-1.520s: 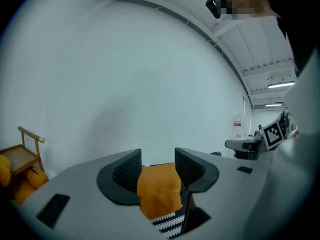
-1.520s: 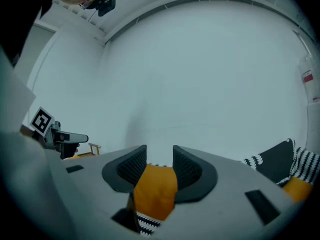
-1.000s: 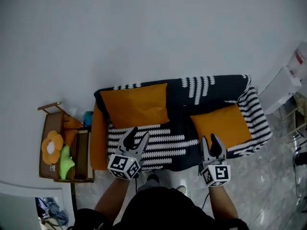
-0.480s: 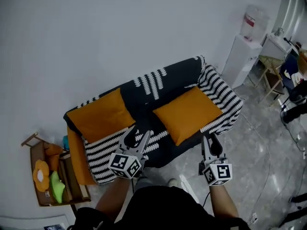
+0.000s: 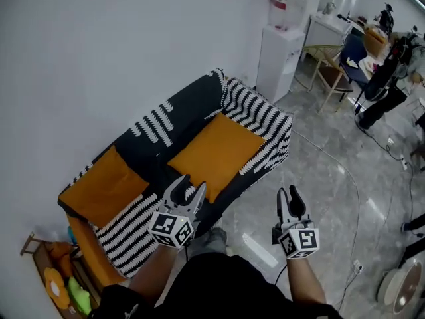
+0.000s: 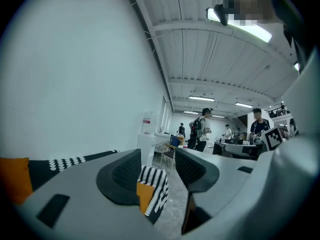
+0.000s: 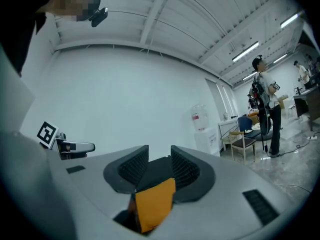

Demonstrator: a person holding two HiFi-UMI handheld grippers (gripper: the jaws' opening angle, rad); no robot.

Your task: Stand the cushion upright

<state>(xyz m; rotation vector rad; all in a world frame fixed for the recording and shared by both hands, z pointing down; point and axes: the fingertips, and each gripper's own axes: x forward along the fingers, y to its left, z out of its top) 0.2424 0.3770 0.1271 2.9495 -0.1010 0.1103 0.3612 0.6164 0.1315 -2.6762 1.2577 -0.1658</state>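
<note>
Sofa [image 5: 249, 115], covered in black cloth with white stripes, stands against the white wall. One orange cushion [image 5: 216, 153] lies flat on the seat at the end nearer the water dispenser [image 5: 282, 35] and is not upright. A second orange cushion [image 5: 103, 188] rests at the opposite end, tilted back against the backrest.

Left tongs [image 5: 189, 190]: spread, nothing between them. They are held level over the front edge of the seat, just short of the flat cushion and not touching it. The left gripper view shows only the striped sofa arm [image 6: 156, 186] and a strip of orange far off through the gap.

Right tongs [image 5: 290, 198]: also apart, with a narrower gap, and holding nothing. They are held over the grey marbled floor [image 5: 332, 178], clear of the sofa. The right gripper view shows dark upholstery and the orange cushion [image 7: 155, 204] in the distance between the two pads.

Surroundings: a low wooden shelf [image 5: 40, 271] with soft toys beside the sofa, a chair [image 5: 327, 68] past the dispenser, and a cable [image 5: 352, 185] across the floor. People stand in the background — too far off for detail.
</note>
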